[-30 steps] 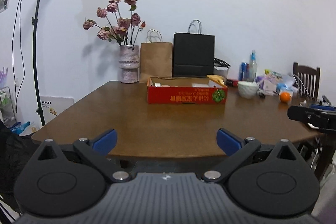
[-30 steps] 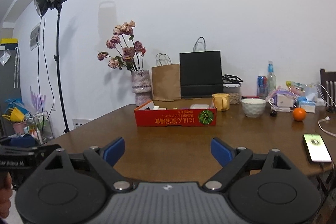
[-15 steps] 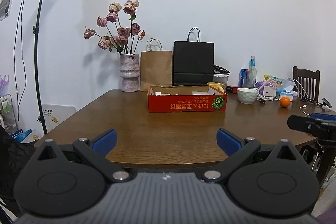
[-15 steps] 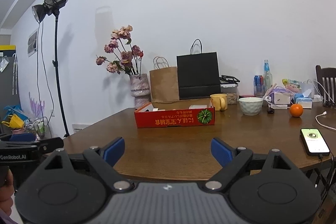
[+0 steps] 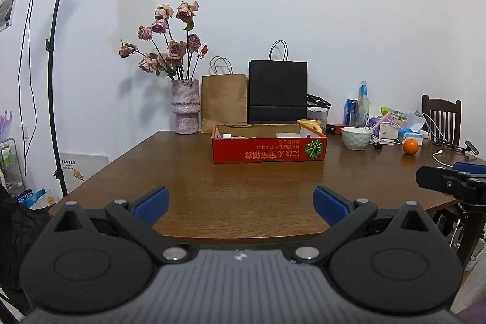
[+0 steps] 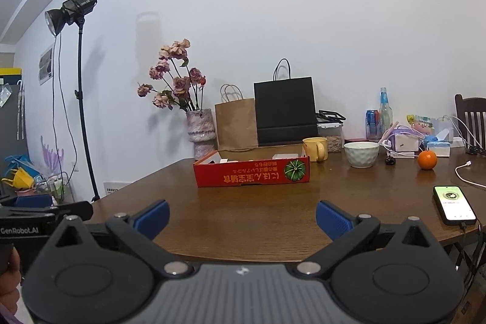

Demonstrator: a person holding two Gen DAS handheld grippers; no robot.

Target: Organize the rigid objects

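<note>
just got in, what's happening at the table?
Nothing is being handled yet. A person holds the left gripper and the right gripper open and empty at the near edge of the wooden table, both facing a red cardboard box in the middle. A yellow mug, white bowl, orange and phone sit untouched to the right.
</note>
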